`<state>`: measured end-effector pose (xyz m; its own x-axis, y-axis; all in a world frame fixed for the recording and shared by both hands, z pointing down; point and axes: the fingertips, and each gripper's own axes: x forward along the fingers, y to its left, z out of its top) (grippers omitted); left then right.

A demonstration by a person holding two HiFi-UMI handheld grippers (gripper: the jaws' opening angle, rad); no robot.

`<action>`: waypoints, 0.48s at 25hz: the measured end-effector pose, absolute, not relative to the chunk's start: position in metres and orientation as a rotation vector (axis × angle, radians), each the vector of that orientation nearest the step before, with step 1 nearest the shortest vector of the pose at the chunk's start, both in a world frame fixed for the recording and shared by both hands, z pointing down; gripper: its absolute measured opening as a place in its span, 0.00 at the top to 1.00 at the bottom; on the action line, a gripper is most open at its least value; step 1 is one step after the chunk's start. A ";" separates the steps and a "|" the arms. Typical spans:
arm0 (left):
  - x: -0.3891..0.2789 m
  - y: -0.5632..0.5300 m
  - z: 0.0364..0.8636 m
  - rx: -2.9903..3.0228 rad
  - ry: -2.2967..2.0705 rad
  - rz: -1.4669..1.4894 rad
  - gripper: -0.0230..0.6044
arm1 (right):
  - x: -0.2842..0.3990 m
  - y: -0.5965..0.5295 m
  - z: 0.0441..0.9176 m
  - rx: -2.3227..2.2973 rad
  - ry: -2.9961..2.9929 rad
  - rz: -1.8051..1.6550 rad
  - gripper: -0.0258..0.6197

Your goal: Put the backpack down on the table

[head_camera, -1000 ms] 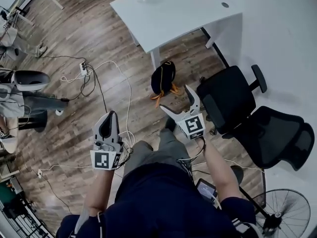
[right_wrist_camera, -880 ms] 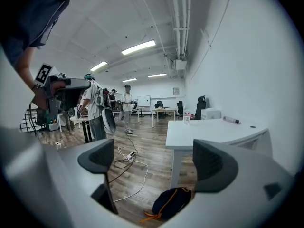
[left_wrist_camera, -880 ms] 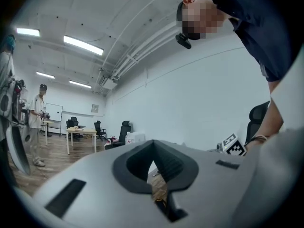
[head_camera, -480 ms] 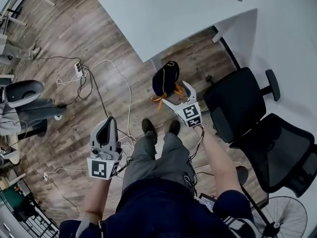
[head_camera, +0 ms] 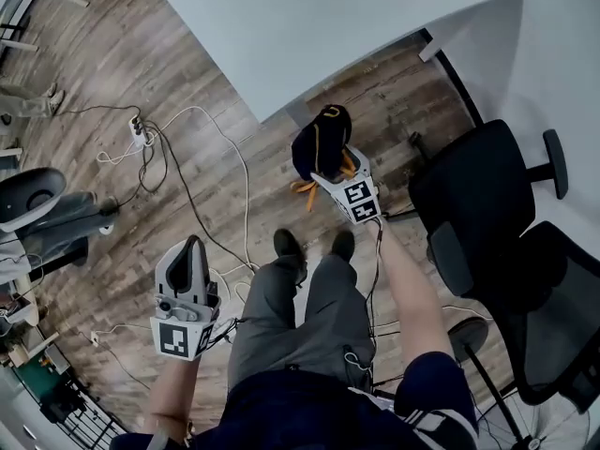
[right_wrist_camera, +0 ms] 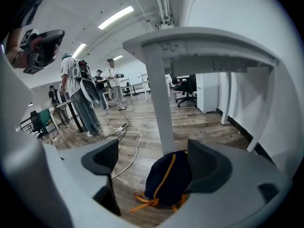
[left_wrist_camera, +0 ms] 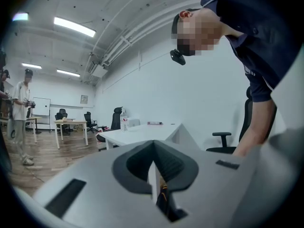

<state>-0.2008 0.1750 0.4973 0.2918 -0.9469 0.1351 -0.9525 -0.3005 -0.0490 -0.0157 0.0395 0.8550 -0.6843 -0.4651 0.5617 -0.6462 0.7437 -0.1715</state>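
- Nearest, low at the left of the head view, the left gripper (head_camera: 189, 243) hangs beside the person's leg (head_camera: 267, 307). Its jaws are drawn together with only a sliver between them, and it holds nothing.
- The square black-and-white patterns on its marker cube (head_camera: 182, 337) are codes, not words.
- Further out, past the person's shoes, the right gripper (head_camera: 337, 170) reaches down and forward. Its jaws have just been closing a little, yet they stand wide apart.
- In the right gripper view the backpack fills the gap between those jaws. The pads are not pressing on it. Whether the right-hand jaw brushes its side cannot be told.
- The backpack (head_camera: 317, 139) is dark with orange straps. It sits on the wooden floor (head_camera: 141, 82), not on the table.
- It stands upright with its long axis vertical, and an orange strip runs up it to the top. It lies straight ahead of and just below the right gripper, which is much the nearer hand. The left gripper is well apart from it.
- No brand, label or lettering can be read on the backpack.
- Just behind the backpack rises a white table leg (right_wrist_camera: 159, 103).
- Farthest, the white table (head_camera: 309, 26) spreads above and beyond the backpack. A black office chair (head_camera: 478, 204) stands to the right.
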 end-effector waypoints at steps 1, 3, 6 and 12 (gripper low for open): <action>-0.202 0.174 0.505 2.490 -1.833 0.217 0.96 | -0.017 0.036 0.869 0.844 -2.444 0.499 0.24; -0.204 0.173 0.520 2.485 -1.831 0.227 0.96 | -0.018 0.031 0.892 0.857 -2.441 0.511 0.26; -0.211 0.171 0.540 2.478 -1.838 0.245 0.96 | -0.021 0.021 0.922 0.885 -2.435 0.544 0.28; -0.225 0.169 0.568 2.468 -1.853 0.284 0.96 | -0.026 0.007 0.970 0.926 -2.413 0.599 0.29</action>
<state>-0.2253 0.1689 0.5678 0.2689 -0.9478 0.1714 -0.9556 -0.2847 -0.0757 -0.0264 0.0066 0.9696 -0.6538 -0.4918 0.5751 -0.7035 0.6748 -0.2228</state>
